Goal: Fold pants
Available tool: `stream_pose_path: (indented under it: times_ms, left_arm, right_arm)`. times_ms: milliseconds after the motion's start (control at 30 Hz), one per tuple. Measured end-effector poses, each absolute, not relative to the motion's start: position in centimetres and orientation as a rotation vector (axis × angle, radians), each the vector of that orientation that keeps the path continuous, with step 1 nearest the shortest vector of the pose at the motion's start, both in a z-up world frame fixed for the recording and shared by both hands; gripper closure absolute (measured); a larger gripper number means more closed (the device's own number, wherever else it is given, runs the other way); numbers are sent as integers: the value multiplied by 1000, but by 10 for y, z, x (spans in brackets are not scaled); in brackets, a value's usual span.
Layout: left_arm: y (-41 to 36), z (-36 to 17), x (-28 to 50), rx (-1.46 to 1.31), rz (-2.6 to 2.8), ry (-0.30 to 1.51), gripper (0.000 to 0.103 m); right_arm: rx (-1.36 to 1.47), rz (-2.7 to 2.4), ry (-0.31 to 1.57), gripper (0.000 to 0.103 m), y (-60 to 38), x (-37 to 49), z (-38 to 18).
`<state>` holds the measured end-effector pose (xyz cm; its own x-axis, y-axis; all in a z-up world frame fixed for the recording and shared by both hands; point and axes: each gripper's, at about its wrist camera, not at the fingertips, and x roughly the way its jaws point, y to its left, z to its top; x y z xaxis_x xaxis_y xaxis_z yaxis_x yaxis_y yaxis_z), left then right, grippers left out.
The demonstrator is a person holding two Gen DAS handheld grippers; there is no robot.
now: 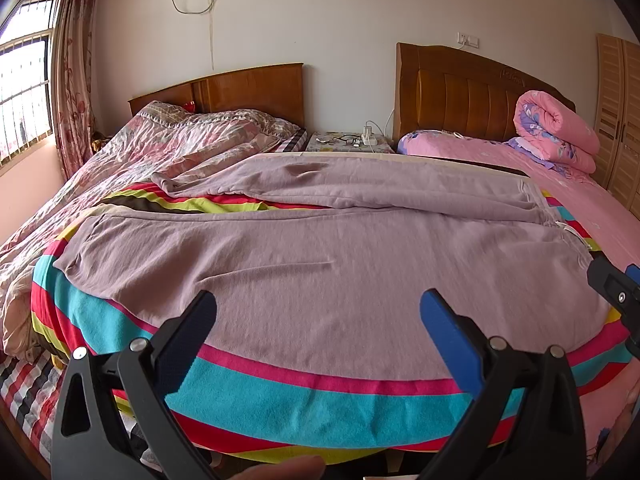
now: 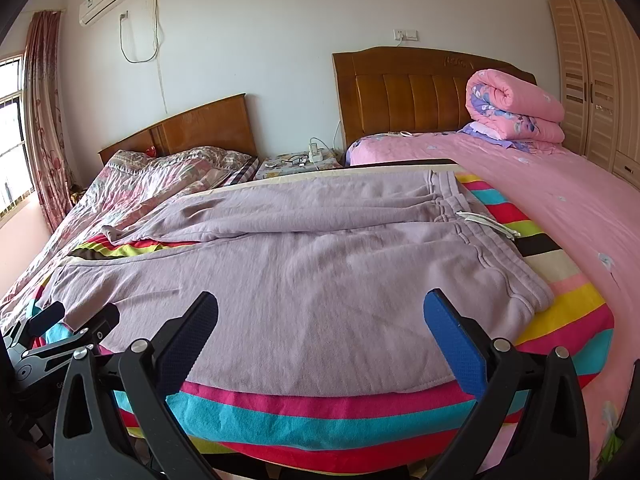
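Lilac sweatpants [image 1: 320,248] lie spread flat on a striped blanket [image 1: 248,404], waistband to the right, legs running left. They also show in the right wrist view [image 2: 312,264], with the waistband [image 2: 500,256] and a white label at the right. My left gripper [image 1: 318,312] is open and empty, just above the near edge of the pants. My right gripper [image 2: 320,312] is open and empty over the near edge by the waist. The right gripper shows at the right edge of the left wrist view [image 1: 618,288]; the left gripper shows at the lower left of the right wrist view [image 2: 72,320].
The striped blanket [image 2: 360,416] covers a raised surface between two beds. A rumpled floral quilt [image 1: 132,156] lies on the left, a pink bed [image 2: 540,184] with a rolled pink quilt [image 2: 516,108] on the right. A nightstand [image 1: 348,142] with glasses and chargers stands behind.
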<state>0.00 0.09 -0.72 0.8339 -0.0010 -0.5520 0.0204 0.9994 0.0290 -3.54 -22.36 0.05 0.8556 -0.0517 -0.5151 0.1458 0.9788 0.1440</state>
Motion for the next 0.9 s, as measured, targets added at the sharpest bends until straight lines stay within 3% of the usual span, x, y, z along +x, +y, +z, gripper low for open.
stream_pose_path:
  times_ms: [900]
  left_arm:
    - [1,-7,1,34,-12,590,1]
  right_arm:
    - [189,-102,546,4,-225,-34,-1]
